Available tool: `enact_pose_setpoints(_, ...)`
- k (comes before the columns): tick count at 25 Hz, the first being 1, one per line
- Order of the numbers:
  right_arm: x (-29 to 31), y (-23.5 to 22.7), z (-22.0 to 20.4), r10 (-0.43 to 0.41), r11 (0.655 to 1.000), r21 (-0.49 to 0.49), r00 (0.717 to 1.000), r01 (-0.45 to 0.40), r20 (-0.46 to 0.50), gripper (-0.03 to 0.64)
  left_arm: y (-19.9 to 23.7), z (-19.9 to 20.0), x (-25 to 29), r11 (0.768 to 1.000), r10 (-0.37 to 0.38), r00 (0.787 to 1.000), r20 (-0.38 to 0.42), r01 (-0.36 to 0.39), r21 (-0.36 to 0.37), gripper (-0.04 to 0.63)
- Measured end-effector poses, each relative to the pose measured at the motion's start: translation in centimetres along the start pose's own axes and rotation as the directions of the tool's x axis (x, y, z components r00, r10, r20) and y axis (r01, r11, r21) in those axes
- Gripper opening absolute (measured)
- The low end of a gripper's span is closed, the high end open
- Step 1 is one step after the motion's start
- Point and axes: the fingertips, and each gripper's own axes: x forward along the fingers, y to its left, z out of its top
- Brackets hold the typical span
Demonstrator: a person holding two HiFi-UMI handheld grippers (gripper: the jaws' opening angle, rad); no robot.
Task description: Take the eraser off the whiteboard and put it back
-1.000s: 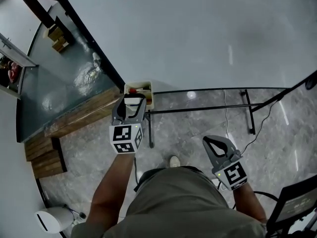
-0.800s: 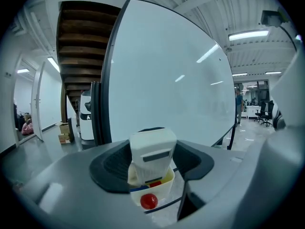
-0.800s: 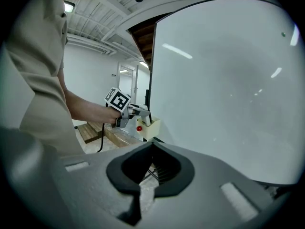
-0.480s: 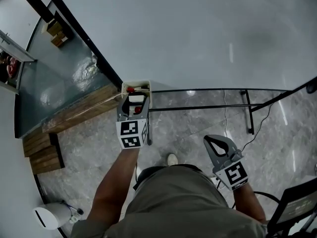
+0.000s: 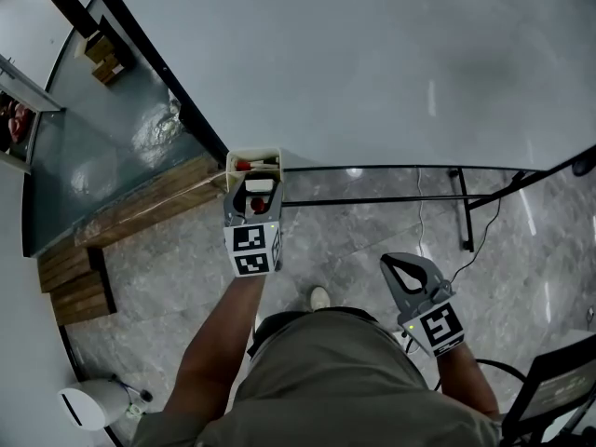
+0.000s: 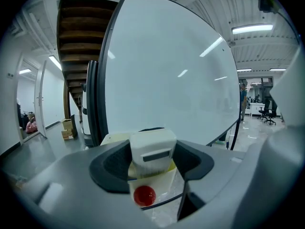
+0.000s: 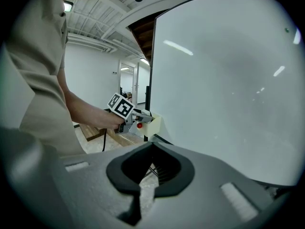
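A white eraser (image 6: 152, 149) sits between the jaws of my left gripper (image 6: 152, 160), whose pads press on its sides. In the head view that gripper (image 5: 253, 192) holds the eraser (image 5: 260, 185) just over a cream box (image 5: 253, 158) fixed at the whiteboard's (image 5: 372, 63) lower left corner. A small red round thing (image 6: 144, 195) shows below the eraser against the box's wall (image 6: 164, 180). Red pieces (image 5: 243, 166) lie inside the box. My right gripper (image 5: 402, 273) hangs shut and empty at the lower right, away from the board. From the right gripper view the box (image 7: 153, 124) and my left hand are beside the board's edge.
The board's black stand legs (image 5: 391, 198) run across the grey stone floor. Wooden steps (image 5: 84, 287) lie at the left, with a white device (image 5: 88, 406) below them. A cable (image 5: 484, 250) trails on the floor. A dark frame (image 5: 559, 389) fills the bottom right corner.
My left gripper has sunk with the eraser toward the cream box and now sits over its near side. The right gripper has kept still.
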Motion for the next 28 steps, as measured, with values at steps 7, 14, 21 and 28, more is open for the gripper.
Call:
enact_pose_setpoints(7, 0.2, -0.1, -0.2, 0.001, 1.0, 0.005, 1.0, -0.001, -0.004, 0.003, -0.3, -0.7, 0.5, 0.999, 0.007, 1.0, -0.007, -0.007, 0.035, 0.276)
enact_pose_setpoints(14, 0.1, 0.3, 0.0, 0.006, 1.0, 0.006, 1.0, -0.006, 0.008, 0.003, -0.1, -0.8, 0.6, 0.996, 0.037, 0.999, -0.023, -0.035, 0.086, 0.291)
enact_pose_setpoints(21, -0.3, 1.3, -0.2, 0.01, 1.0, -0.019, 1.0, -0.01, 0.007, 0.003, -0.2, -0.5, -1.5, 0.995, 0.015, 1.0, -0.003, -0.015, 0.098, 0.336)
enact_pose_setpoints(28, -0.2, 4.6, 1.3, 0.04, 0.999, -0.026, 0.999, -0.039, 0.016, 0.003, 0.6, 1.0, -7.7, 0.996, -0.006, 0.998, 0.055, 0.001, 0.087, 0.337)
